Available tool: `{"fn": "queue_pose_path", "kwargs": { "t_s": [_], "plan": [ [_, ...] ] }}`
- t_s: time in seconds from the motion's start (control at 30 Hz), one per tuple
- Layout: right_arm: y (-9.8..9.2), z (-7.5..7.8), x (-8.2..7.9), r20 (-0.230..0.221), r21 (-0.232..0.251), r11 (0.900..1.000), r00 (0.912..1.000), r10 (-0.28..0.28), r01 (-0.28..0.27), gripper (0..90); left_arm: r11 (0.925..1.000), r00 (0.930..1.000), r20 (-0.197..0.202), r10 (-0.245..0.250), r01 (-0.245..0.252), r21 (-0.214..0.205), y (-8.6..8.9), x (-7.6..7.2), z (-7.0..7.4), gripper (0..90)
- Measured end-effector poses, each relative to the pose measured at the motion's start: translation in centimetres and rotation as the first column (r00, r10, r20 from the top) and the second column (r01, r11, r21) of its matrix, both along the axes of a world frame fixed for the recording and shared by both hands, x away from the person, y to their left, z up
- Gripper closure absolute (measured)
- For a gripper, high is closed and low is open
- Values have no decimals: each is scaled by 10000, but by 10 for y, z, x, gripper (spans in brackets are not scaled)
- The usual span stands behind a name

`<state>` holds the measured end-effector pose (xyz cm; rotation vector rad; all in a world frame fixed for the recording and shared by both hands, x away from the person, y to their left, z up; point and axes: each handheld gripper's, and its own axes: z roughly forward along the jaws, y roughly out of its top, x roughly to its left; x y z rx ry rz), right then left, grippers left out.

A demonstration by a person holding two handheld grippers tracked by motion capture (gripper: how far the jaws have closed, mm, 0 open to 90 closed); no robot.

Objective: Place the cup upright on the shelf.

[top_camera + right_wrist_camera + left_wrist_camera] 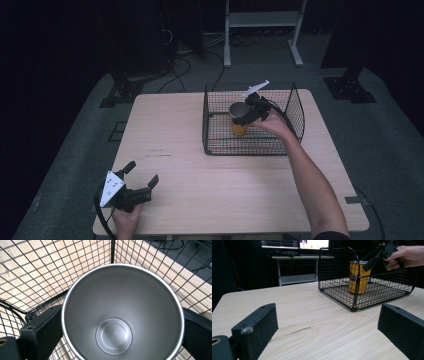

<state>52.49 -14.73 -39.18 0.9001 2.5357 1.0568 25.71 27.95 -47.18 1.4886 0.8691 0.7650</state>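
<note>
Fingers of the right gripper (248,113) straddle the cup's (239,121) rim, seemingly gripping it, upright inside the wire basket (295,117). Smooth steel looks stiff, light, slippery. Left gripper (141,174) rests open on the counter (190,165).

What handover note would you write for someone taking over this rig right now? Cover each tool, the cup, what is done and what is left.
Right tool: jaws on either side of the yellow cup; whether they grip it cannot be told.
Left tool: open, empty, low over the table near its front left corner.
Cup: upright and empty inside the wire basket.
Done: cup is in the basket.
Left: probably release it or lift it out; unclear which.
</note>
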Motion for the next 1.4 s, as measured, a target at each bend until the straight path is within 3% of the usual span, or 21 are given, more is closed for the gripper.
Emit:
{"fn": "queue_pose_path", "kwargs": {
  "t_s": [0.43,0.77,0.93,1.27,1.4],
  "plan": [
    [-2,7,-2,266,202,9997,9996,-125,119,20,10000,10000,-11,-10,10,29,-1,0,0,22],
    [-12,22,-6,637,710,9966,9969,-465,419,20,10000,10000,-27,-7,7,40,-1,0,0,22],
    [-18,30,-10,713,1063,9936,9964,-467,389,20,10000,10000,-34,5,-5,50,-1,0,0,22],
    [-26,48,-23,923,1288,9916,9954,-269,149,20,9999,10000,-66,11,-10,129,-2,0,0,22],
    [-28,52,-28,812,1485,9889,9966,-129,7,20,9999,10000,-64,-4,5,160,-2,0,0,22]
  ]
}}
